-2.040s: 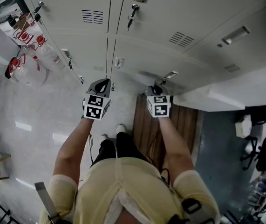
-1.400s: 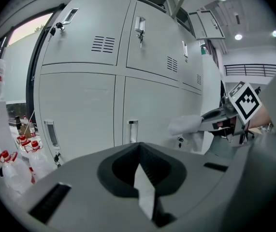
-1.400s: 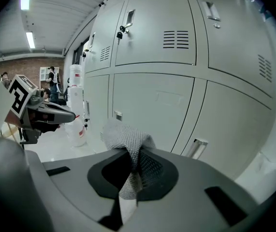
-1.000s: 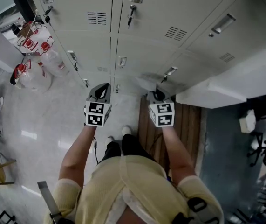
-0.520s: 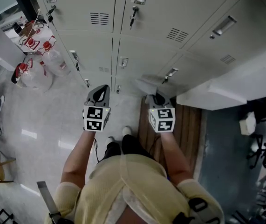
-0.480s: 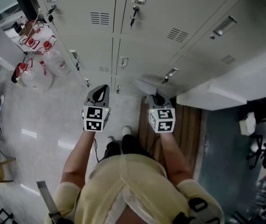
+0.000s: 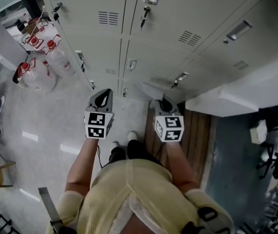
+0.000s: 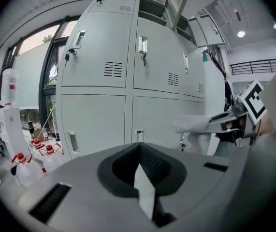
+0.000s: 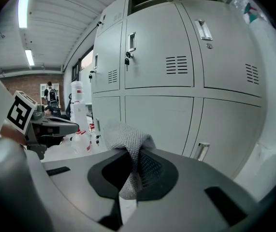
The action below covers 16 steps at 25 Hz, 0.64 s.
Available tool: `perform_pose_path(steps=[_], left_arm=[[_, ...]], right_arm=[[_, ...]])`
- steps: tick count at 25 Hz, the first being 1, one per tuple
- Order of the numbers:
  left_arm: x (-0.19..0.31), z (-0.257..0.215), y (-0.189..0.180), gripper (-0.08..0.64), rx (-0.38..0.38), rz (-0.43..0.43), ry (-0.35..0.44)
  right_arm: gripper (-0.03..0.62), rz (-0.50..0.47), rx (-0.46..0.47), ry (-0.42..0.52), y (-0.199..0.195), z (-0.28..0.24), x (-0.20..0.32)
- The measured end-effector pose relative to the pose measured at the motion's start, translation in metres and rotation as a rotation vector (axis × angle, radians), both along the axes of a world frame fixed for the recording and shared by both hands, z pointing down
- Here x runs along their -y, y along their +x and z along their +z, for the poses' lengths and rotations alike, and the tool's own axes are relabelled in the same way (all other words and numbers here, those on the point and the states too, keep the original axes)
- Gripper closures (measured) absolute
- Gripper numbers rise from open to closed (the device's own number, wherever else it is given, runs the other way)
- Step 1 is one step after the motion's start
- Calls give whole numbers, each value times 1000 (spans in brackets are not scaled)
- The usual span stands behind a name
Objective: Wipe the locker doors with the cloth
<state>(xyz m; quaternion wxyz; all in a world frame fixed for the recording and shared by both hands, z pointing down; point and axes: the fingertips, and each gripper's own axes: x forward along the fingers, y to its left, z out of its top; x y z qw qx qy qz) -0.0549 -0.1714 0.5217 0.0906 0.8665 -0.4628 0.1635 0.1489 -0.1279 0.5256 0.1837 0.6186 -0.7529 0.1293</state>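
So, your right gripper [image 9: 134, 174] clamped the grey cloth [image 9: 127, 140] near the locker doors [image 7: 158, 57], all of them closed. Your left gripper [image 8: 140, 178] was squeezed together, empty. Red-capped jugs [image 7: 37, 74] stood leftward, their contents unclear.

Right claw [image 7: 163, 103] with cloth [image 7: 151, 88] — near lockers [image 7: 154, 47]

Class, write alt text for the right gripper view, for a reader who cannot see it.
The right tool grips a grey knitted cloth between its closed jaws, facing a bank of pale grey locker doors. The left tool shows at the left edge, with a bright room behind it.
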Motion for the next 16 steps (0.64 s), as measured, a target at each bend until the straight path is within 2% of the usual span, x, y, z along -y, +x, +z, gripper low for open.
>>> perform_pose_path(steps=[16], left_arm=[[3,-2,3,558,-11,4,-37]], right_arm=[[578,-22,-1,0,-4,-2,0]])
